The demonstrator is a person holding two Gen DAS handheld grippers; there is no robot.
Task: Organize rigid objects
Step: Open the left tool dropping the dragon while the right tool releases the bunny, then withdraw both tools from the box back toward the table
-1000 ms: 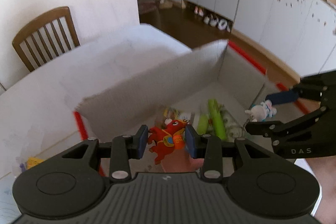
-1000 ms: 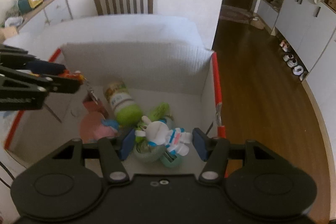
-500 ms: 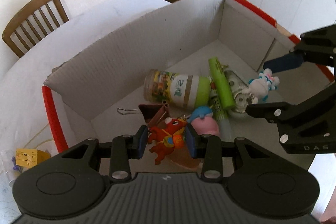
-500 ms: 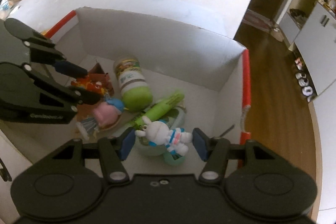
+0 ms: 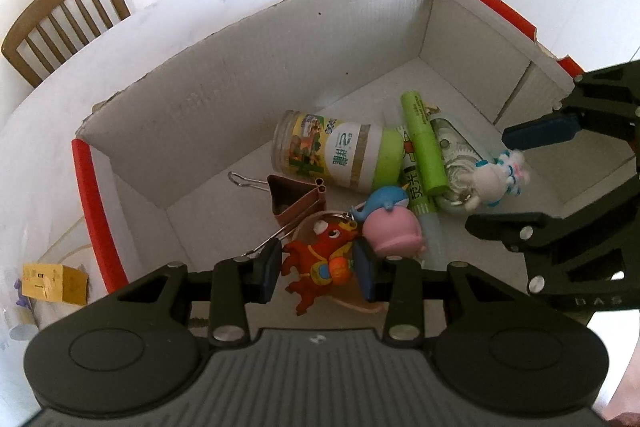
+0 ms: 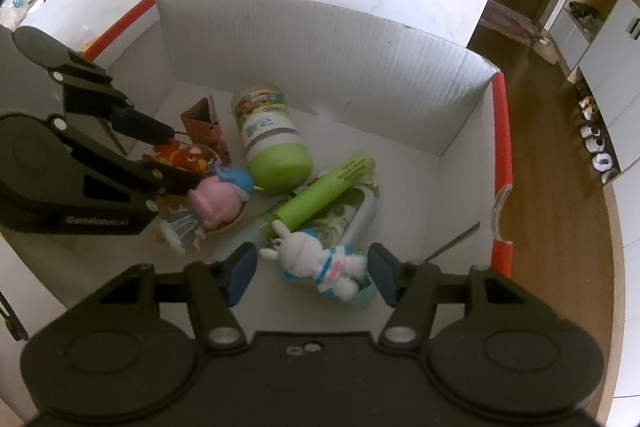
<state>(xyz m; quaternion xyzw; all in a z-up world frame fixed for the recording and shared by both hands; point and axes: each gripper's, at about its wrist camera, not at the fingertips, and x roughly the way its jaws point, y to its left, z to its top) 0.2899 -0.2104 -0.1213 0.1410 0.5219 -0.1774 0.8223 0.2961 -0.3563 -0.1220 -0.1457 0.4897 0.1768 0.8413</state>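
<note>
A white cardboard box (image 5: 248, 67) holds a bottle (image 5: 336, 157), green marker (image 5: 424, 143) and binder clip (image 5: 296, 197). Over it, the left gripper (image 5: 316, 267) clamps a red dragon toy (image 5: 320, 263); the right gripper's (image 6: 308, 267) jaws gape around a white rabbit toy (image 6: 316, 259).

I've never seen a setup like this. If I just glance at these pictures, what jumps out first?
Probably the white cardboard box with red edges, its floor heaped with bright trinkets, with a green-capped jar lying on its side in the middle. Then the two black grippers dipping into it: the left gripper pinches a red cartoon animal charm, and the right gripper has its fingers spread wide on either side of a white rabbit figure.
</note>
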